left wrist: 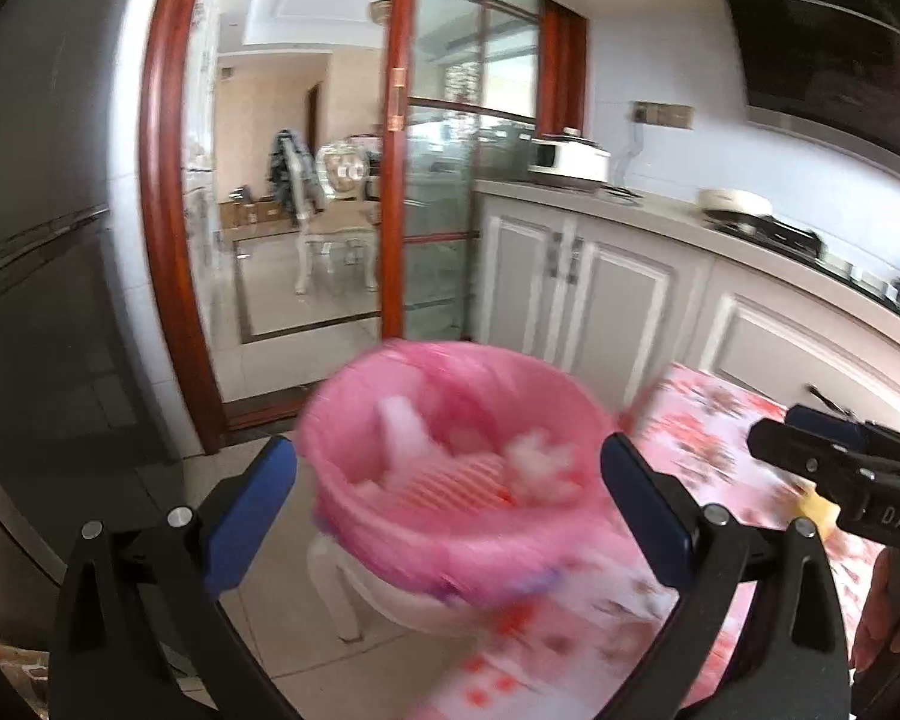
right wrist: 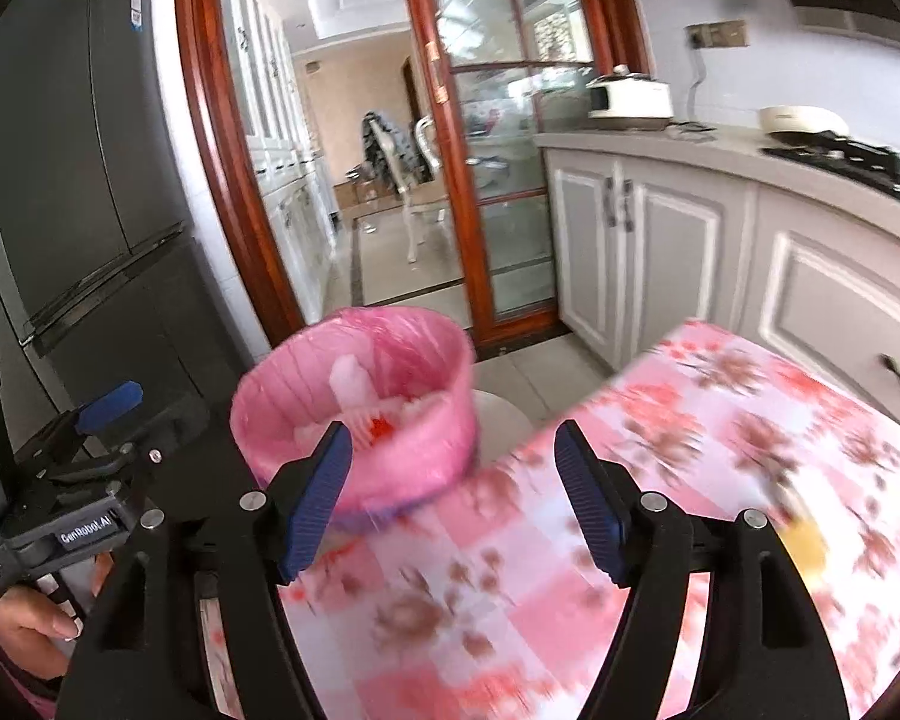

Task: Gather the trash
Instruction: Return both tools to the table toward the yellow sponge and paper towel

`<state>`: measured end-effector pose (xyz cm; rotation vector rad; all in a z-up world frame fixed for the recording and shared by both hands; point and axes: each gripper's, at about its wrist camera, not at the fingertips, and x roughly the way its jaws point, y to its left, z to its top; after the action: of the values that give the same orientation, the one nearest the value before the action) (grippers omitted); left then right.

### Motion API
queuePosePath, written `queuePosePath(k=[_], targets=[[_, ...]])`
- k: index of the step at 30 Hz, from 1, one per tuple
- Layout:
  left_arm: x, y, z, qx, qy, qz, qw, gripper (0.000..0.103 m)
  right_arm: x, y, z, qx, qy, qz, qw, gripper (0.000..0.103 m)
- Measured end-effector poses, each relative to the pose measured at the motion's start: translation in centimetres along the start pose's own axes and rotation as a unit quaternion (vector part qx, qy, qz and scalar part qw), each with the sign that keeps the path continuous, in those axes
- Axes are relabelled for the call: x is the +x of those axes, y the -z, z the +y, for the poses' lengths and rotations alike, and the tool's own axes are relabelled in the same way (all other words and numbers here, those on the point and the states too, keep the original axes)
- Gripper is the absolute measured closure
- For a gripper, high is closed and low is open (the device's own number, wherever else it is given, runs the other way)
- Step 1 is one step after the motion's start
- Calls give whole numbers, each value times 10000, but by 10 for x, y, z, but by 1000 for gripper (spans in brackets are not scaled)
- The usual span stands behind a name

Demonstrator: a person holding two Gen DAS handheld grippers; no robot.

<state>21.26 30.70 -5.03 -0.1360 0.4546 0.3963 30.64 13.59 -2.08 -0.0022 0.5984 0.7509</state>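
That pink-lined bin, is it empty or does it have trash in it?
Partly filled: the pink-lined bin holds white crumpled scraps and something red-striped, well below its rim.

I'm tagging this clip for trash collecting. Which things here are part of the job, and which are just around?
Part of the job: bin, paper scraps, yellow scrap, table.

Just around: fridge, chair, cooker, stove.

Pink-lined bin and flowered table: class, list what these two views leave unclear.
- Trash inside the pink-lined bin: motion blur in both views; white lumps, kind unclear.
- Yellow item on the flowered tablecloth: blurred, partly behind the right gripper.
- Bin's base: left wrist view, blurred, behind the left gripper.
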Motion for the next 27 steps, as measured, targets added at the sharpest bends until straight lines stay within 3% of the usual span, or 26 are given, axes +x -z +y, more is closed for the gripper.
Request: queuePosePath(k=[10, 14, 19, 27], targets=[[-42, 38, -117, 422, 912, 209, 9947, 5, -111, 62, -82, 514, 797, -146, 9954, 36], [-46, 51, -172, 731, 1187, 280, 9898, 5, -136, 81, -114, 721, 1077, -173, 9914, 36], [-43, 66, -214, 823, 1449, 486, 9848, 5, -146, 102, -157, 966, 1395, -42, 9855, 36], [-13, 76, -262, 1218, 1584, 740, 9770, 5, -114, 109, -213, 1213, 1547, 356, 9798, 36]])
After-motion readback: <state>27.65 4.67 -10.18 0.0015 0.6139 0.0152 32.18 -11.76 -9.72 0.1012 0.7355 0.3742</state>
